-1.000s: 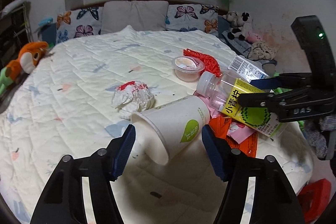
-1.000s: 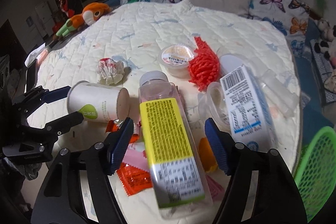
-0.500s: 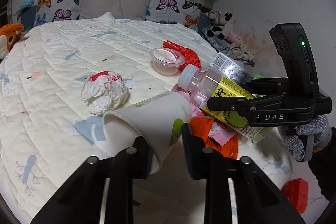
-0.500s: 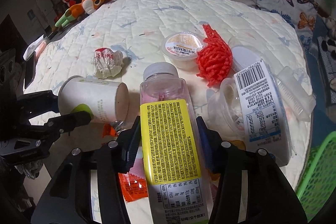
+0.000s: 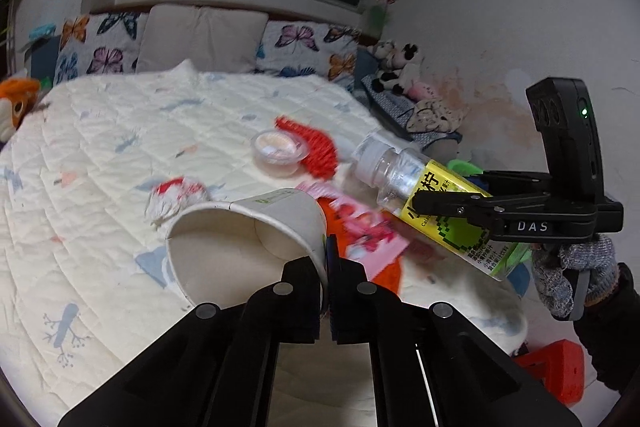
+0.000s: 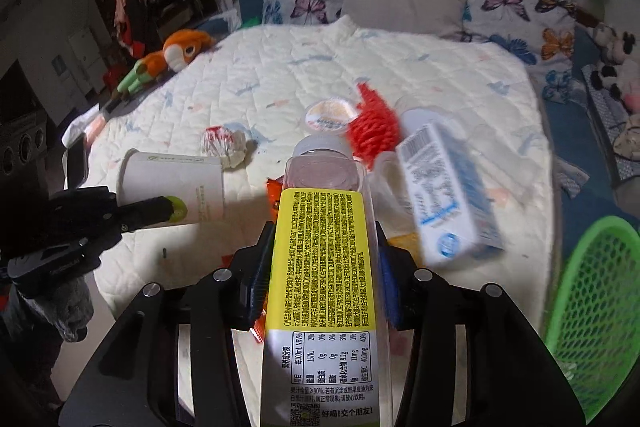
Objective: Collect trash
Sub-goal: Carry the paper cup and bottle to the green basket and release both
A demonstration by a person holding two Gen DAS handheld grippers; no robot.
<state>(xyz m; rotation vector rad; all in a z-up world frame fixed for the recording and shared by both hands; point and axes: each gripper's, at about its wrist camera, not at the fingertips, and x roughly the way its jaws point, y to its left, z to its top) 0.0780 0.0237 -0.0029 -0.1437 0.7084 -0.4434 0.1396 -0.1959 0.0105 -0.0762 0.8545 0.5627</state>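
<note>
Fingers of L gripper (image 5: 325,269) pinching paper cup (image 5: 244,239) wall, R gripper (image 6: 322,279) clamping bottle (image 6: 324,267).

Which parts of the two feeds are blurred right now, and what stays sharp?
Left wrist view: the paper cup and left gripper are sharp, while the pink wrappers and red mesh behind smear. Right wrist view: the bottle label in the right gripper is readable, but the white carton is streaked. Fisheye bends both edges.
</note>
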